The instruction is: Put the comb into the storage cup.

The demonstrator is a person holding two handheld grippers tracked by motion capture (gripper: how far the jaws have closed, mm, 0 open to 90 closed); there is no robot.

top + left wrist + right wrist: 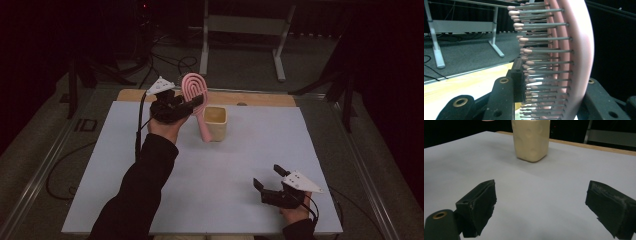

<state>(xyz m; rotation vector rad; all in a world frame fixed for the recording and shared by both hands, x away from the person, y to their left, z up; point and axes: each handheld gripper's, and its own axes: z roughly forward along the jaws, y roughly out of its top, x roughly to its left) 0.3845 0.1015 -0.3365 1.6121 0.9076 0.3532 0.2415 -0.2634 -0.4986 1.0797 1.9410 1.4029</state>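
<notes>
A pink hairbrush [194, 86] with grey, pink-tipped bristles is held up at the back of the table, head up and handle slanting down beside the left side of a cream cup [216, 122]. My left gripper [196, 104] is shut on the hairbrush [576, 50] just below its head, one jaw on the bristle side and one on the back. I cannot tell whether the handle's end touches the cup. My right gripper [267, 176] rests low at the front right, open with nothing between its jaws. In the right gripper view the gripper [544, 205] faces the cup [531, 140] from a distance.
A white mat [225, 170] covers the table, with a strip of wood [260, 99] showing along its far edge. Beyond the table stand a white metal frame [245, 30] and cables [170, 62] on the grey floor.
</notes>
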